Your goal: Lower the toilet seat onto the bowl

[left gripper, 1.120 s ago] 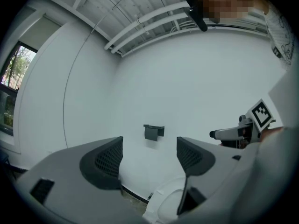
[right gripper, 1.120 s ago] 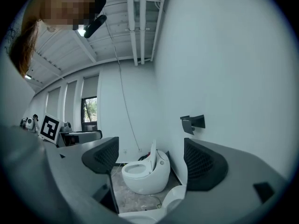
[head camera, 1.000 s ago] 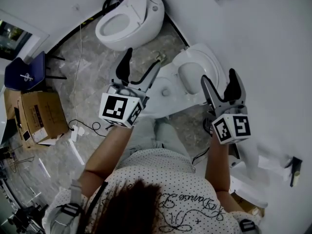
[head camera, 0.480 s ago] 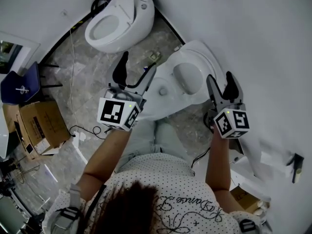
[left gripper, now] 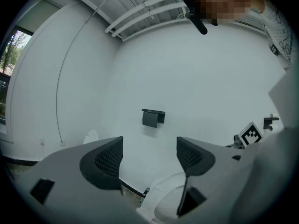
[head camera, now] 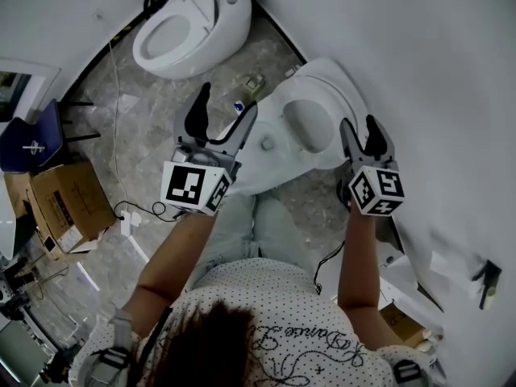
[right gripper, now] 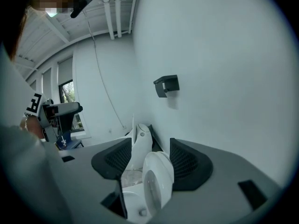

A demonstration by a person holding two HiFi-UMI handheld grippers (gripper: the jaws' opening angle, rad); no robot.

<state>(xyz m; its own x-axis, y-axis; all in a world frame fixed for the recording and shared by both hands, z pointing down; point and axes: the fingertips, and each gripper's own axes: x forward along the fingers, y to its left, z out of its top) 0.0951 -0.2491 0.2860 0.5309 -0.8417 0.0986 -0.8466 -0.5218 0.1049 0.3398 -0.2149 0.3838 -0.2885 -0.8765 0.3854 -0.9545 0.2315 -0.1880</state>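
Bottom centre of the head view, there's dark hair (head camera: 211, 347), and below it a white top (head camera: 274, 285) peppered with small dark dots, short in the sleeves. Black looping script (head camera: 310, 341) curls across it, lower right. Pale trousers (head camera: 242, 228) show mid-frame. Dark buckled straps (head camera: 113, 353) sit at both lower corners, and a thin dark cord (head camera: 160, 322) crosses the shoulder.

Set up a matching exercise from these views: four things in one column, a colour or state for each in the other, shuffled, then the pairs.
Things:
1. toilet seat
2. cardboard box
3. chair
4. wall holder

Colour or state:
a. black
b. white, standing upright
c. blue
d. brown

Pairs: 1-b, 2-d, 3-c, 4-a
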